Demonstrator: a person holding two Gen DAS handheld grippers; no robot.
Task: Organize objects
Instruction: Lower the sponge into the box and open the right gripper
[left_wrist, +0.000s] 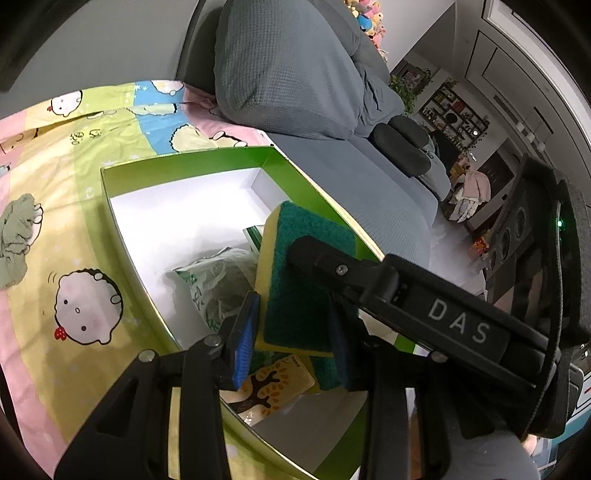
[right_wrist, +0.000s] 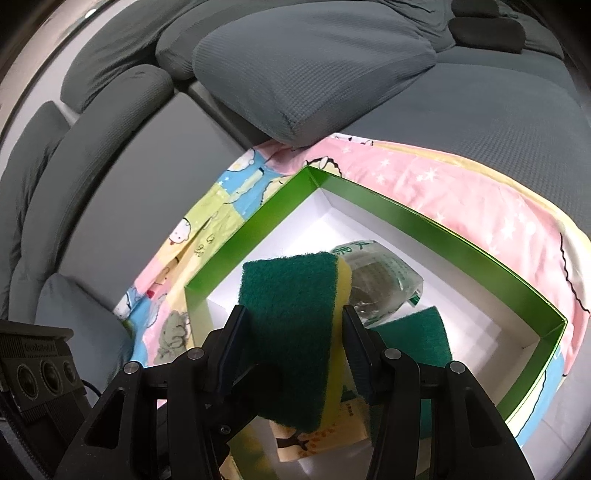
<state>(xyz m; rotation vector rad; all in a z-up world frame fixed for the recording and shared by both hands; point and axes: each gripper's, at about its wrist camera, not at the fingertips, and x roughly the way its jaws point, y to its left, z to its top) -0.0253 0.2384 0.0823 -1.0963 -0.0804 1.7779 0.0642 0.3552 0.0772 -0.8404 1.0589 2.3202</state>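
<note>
The right gripper pinches a scouring sponge above the green box; the left gripper's fingers look closed on another sponge. Sachet and card already lie inside.

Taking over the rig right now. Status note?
The left gripper is shut on the green-and-yellow scouring sponge, held above the box.
The right gripper is shut on what looks like the same sponge.
The green-walled cardboard box sits on the cartoon sheet.
Done: already inside are a second green sponge, a clear plastic packet and a tree-print pack.
Left: lower and release the held sponge.
</note>
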